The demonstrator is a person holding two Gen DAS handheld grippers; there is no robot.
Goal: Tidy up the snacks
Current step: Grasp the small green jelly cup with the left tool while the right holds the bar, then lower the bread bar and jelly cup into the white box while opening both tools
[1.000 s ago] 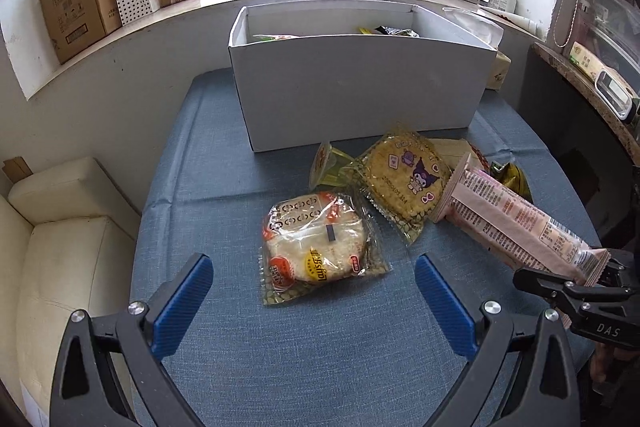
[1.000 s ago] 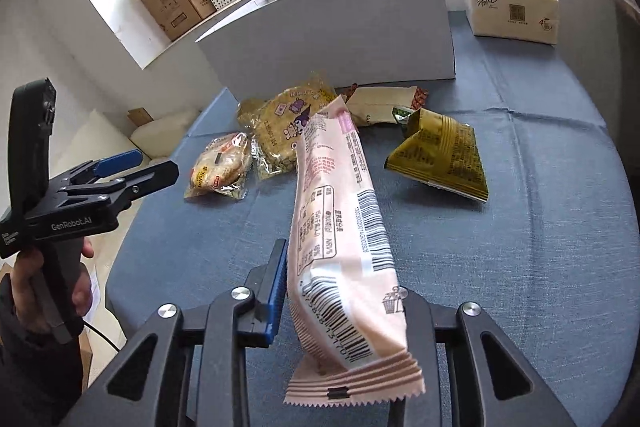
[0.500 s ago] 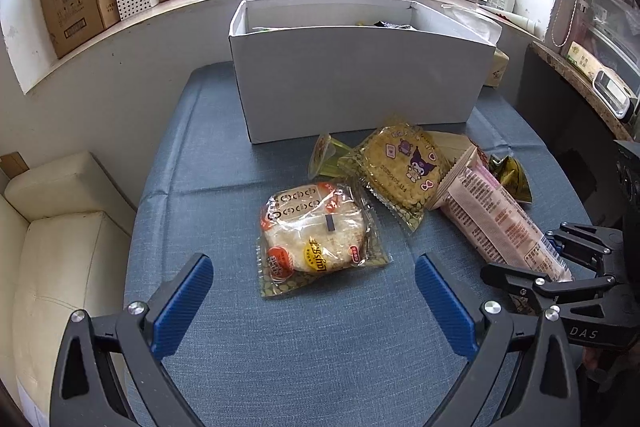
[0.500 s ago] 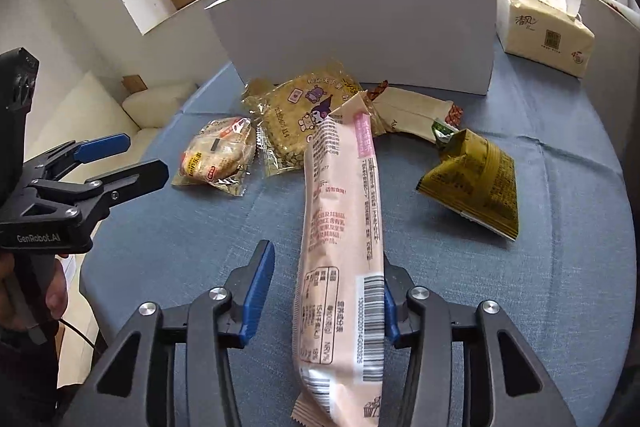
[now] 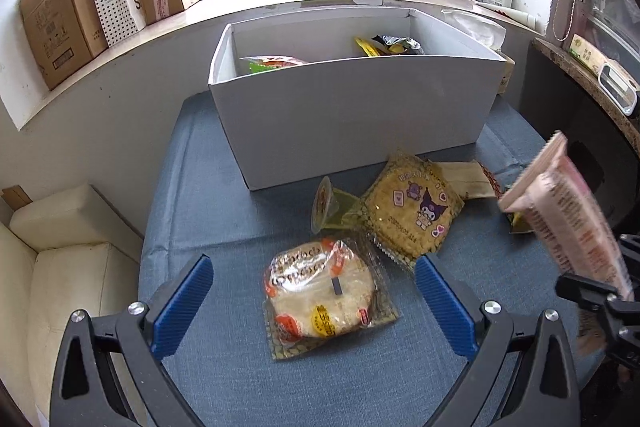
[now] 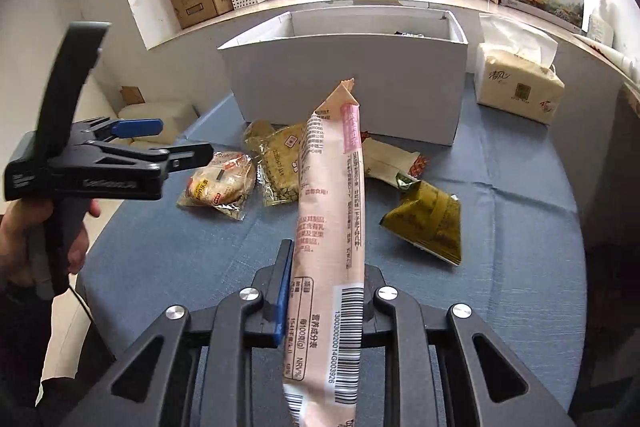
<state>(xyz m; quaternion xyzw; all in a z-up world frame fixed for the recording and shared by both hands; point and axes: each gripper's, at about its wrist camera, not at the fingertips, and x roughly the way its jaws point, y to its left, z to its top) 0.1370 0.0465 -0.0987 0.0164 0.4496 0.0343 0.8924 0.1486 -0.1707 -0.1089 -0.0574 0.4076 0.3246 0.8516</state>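
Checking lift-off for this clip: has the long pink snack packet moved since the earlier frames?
Yes. The long pink snack packet, clamped in the right gripper, has risen off the blue tablecloth; its tip now overlaps the white cardboard box.

You see a pale pink packet (image 6: pixel 328 227) printed with a black barcode, a yellow pouch (image 5: pixel 412 215) bearing a purple cartoon figure, an olive-green bag (image 6: pixel 426 223), a white box (image 5: pixel 352 123) and a blue tablecloth (image 5: pixel 224 227).

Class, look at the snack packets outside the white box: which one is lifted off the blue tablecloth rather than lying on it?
The long pink packet: the right gripper is shut on it, its far end in the air. The others lie flat on the cloth.
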